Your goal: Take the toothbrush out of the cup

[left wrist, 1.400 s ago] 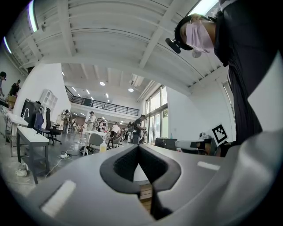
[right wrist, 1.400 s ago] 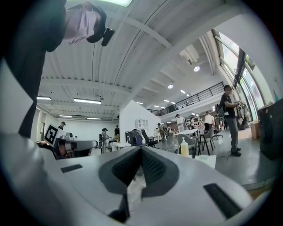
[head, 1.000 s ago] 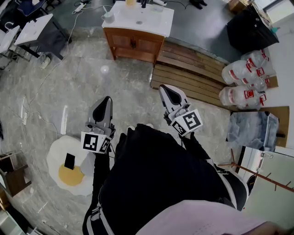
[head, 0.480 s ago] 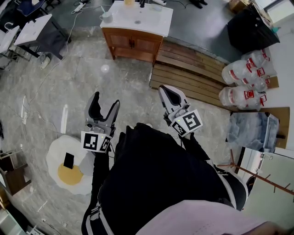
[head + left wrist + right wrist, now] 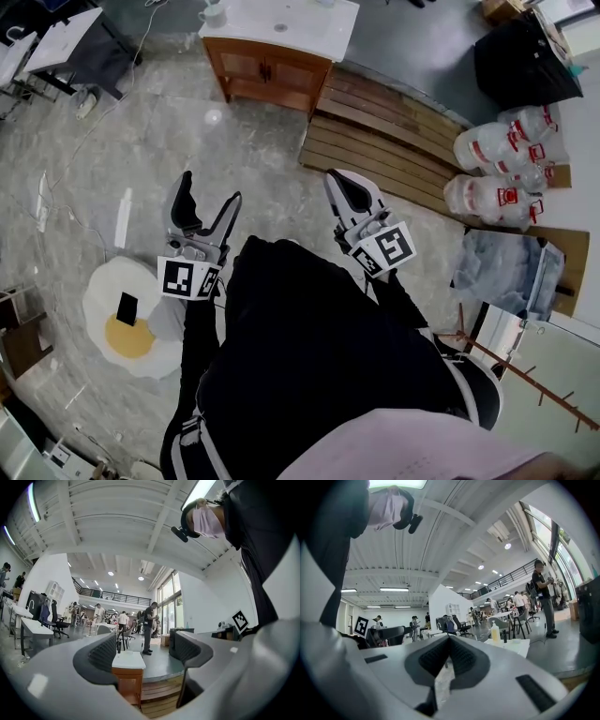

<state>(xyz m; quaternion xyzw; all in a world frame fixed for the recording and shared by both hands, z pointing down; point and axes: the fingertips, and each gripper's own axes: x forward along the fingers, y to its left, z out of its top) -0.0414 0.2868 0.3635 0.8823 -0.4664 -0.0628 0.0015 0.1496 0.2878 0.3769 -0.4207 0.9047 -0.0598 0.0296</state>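
Approach step: the person stands on the stone floor well apart from the cabinet point(image 5: 272, 73); its white top carries the cup point(image 5: 212, 11) near the left corner; the toothbrush is too small to make out from here, presumably standing in that cup; nothing looks touched yet. The left gripper point(image 5: 208, 190) is opening its jaws, spread wide with only air between them, and its own view frames the cabinet right between the pads; the right gripper point(image 5: 338, 181) has its jaws pressed together on nothing; both point roughly level toward the cabinet. The next move, as I judge it, calls for closing the gap to the cabinet, then bringing the spread left jaws to straddle the brush handle alone, clear of the rim; the right could steady the cup
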